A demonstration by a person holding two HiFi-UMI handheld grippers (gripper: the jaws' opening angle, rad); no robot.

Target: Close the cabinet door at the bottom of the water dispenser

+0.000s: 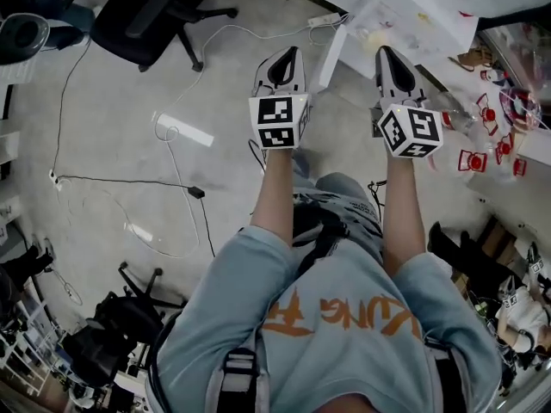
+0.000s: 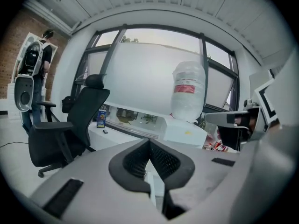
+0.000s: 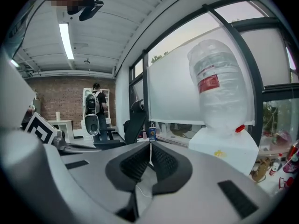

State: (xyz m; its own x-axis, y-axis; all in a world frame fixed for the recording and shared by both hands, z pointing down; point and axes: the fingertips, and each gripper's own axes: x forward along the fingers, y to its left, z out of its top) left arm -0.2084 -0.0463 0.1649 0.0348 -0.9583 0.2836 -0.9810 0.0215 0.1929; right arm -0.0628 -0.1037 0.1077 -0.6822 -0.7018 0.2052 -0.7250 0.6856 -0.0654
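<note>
Grey left hand-held gripper [image 2: 149, 143] and right hand-held gripper [image 3: 150, 145] both closed, empty.

White water dispenser [image 3: 226, 148], red-labelled clear bottle [image 3: 217, 85], black chair [image 2: 58, 134], orange-lettered blue shirt [image 1: 344, 334]

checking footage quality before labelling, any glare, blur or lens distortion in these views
Head view: evenly lit, fairly sharp, edges bowed. Left gripper view: strong fisheye, dark corners, window washed out, fingers close and soft. Right gripper view: same fisheye, ceiling lamp blown out, water bottle sharp.
</note>
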